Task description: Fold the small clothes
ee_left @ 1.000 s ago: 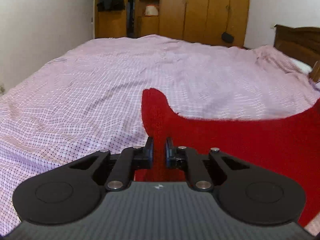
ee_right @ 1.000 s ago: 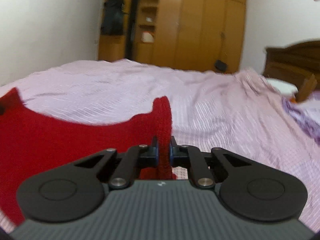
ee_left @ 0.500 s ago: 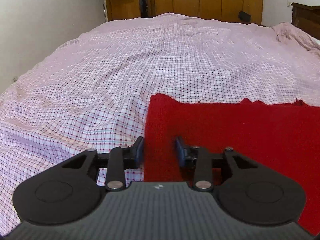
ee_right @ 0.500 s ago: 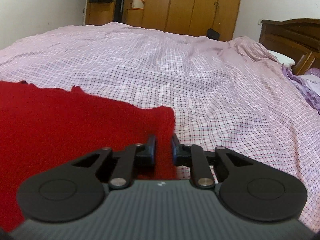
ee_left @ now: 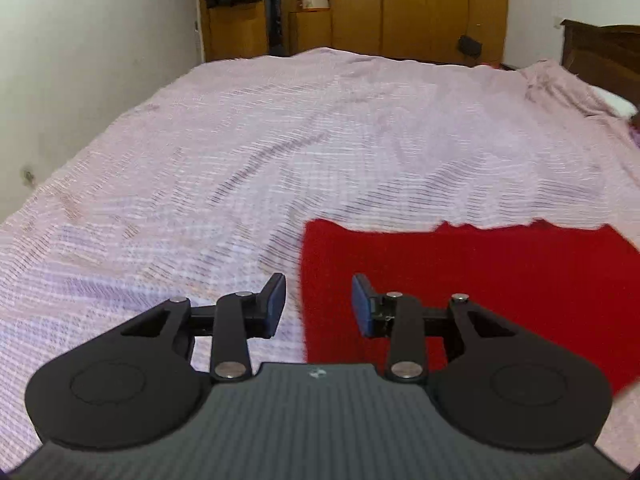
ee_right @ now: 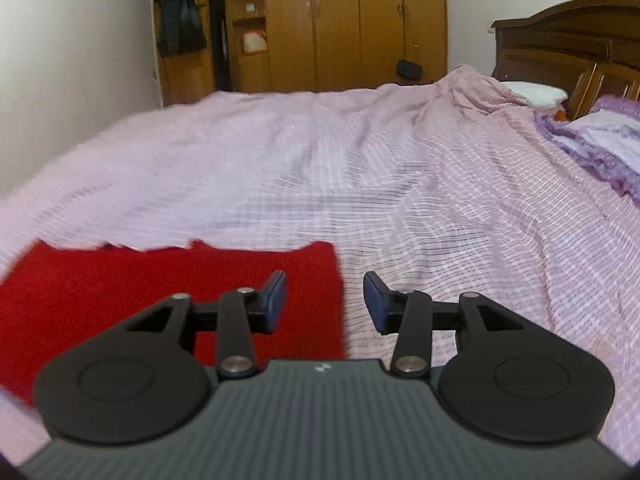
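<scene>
Starting at your left, your left gripper (ee_left: 319,304) hangs just above the bed with its fingers spread wide and nothing between them; the left fingertip (ee_left: 276,300) sits over the pink checked bedsheet (ee_left: 280,152), while the right one sits over the red knitted garment (ee_left: 500,280). The garment's left edge runs up through the gap between those fingers, so you are straddling its left border without touching it, as far as the left wrist view shows. The garment lies flat on the sheet, its far edge slightly ragged, and spreads away to the right of that view. Moving across, the same red garment (ee_right: 160,280) fills the lower left of the right wrist view, its right edge falling just inside the gap of your right gripper (ee_right: 325,306). That gripper is also opened wide and empty, its left fingertip (ee_right: 276,300) over the red knit and the other over bare sheet. Farther right, the sheet (ee_right: 440,200) rumples up toward a dark wooden headboard (ee_right: 560,40), with a white pillow (ee_right: 536,92) and a purple frilled cloth (ee_right: 600,140) at the far right edge. Behind the bed stands a wooden wardrobe (ee_right: 360,20).
</scene>
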Motion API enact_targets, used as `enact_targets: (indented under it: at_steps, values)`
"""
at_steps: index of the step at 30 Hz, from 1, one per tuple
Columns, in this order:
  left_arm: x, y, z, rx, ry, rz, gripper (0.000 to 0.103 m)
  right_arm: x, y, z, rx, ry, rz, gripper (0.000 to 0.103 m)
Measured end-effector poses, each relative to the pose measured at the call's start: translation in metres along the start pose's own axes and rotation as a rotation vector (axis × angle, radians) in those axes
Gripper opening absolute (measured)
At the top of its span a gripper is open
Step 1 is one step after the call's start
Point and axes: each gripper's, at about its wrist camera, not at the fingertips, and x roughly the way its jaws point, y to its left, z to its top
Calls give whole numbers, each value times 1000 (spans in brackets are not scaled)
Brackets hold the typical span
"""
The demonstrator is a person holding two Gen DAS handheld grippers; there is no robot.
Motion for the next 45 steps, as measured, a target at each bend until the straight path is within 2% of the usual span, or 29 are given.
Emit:
enact_targets:
  at_steps: [4,7,9,11,14,19,22,24,26,28,31,34,37,39,42,45]
  values:
    - [-7,-13,-17,8,45,-69,42,-18,12,-8,30,17,74,45]
    - [2,-20,-33,21,102,-70,42,-10,18,-20,37,53,74,45]
    - [11,-21,-42,24,129,-52,42,3,17,-32,37,109,32,45]
    - [15,-19,-49,15,130,-54,42,18,15,-47,16,136,-3,47]
    - [20,-20,-53,36,116,-53,42,27,11,-59,36,96,-18,52]
    - [13,-16,-50,13,110,-50,42,23,6,-51,115,103,-21,52]
    - [-2,-13,-48,-1,101,-47,42,5,5,-48,170,97,-16,53]
    - [-13,-10,-49,-4,102,-47,42,-12,5,-48,225,70,-18,56]
    - [-22,-8,-50,-7,107,-40,42,-31,4,-52,308,29,-49,72]
    - [-29,-5,-53,-8,115,-31,43,-45,2,-59,399,2,-65,77]
    - [-35,-1,-57,-14,135,-29,45,-53,-4,-75,554,34,-40,77]
    - [-39,5,-60,-30,143,-36,46,-53,-7,-90,675,45,-55,77]
    - [-38,9,-61,-49,170,-43,46,-43,-8,-100,719,76,-74,77]
    - [-35,11,-61,-62,198,-44,46,-40,-5,-103,728,62,-72,77]
    - [-33,13,-62,-71,213,-52,46,-37,0,-103,748,41,-35,78]
    - [-31,14,-62,-83,219,-56,46,-30,2,-108,854,49,51,78]
